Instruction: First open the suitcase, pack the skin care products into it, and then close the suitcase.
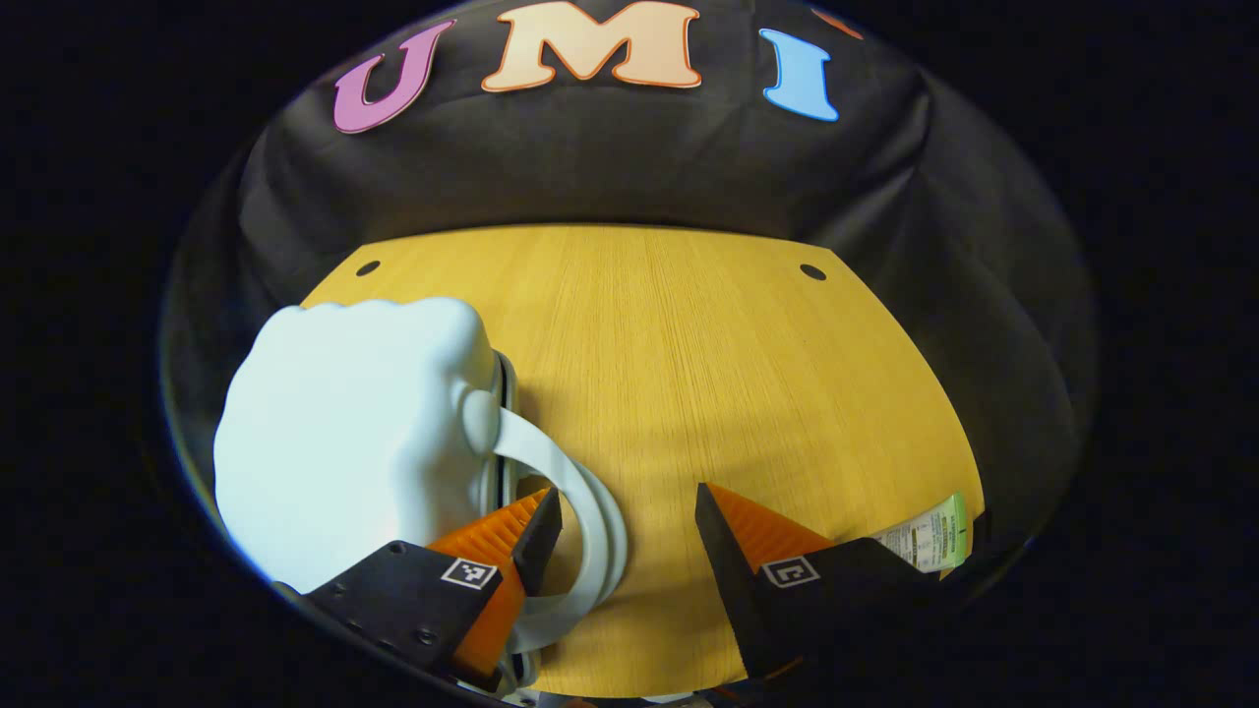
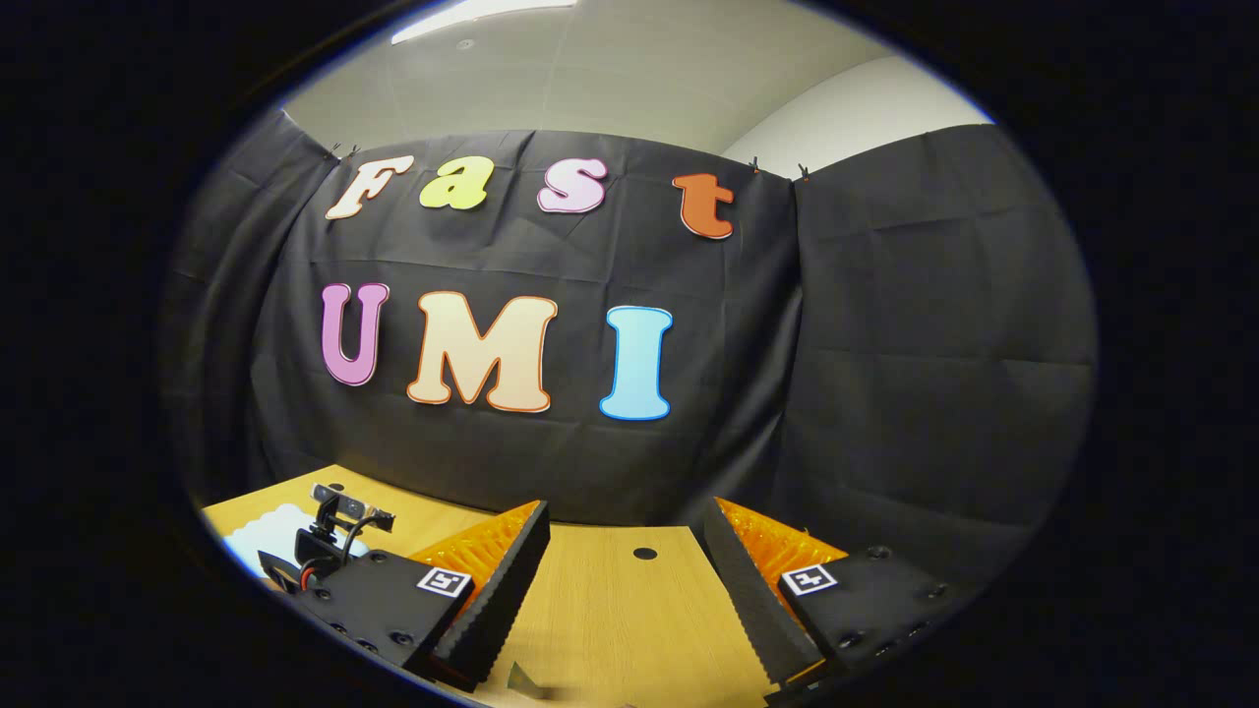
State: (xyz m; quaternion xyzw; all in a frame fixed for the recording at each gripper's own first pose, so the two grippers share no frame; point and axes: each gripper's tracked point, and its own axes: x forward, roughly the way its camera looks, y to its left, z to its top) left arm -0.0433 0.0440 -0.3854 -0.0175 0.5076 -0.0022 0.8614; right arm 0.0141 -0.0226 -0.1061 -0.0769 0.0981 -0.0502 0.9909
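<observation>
Left gripper view is showing the left hand-held gripper (image 1: 628, 526) gaping wide over the table (image 1: 689, 374) — its left finger lying beside the white handle (image 1: 580, 511) of the closed pale suitcase (image 1: 354, 433). A skin care tube (image 1: 929, 536) is lying at the table's right edge. The right hand-held gripper (image 2: 625, 546) is hanging released over bare wood.

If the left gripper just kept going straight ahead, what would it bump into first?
Probably bare table. The left gripper is open, and its gap points over wood; the white suitcase and its handle sit off to one side by one finger. Farther on is the booth wall.
</observation>
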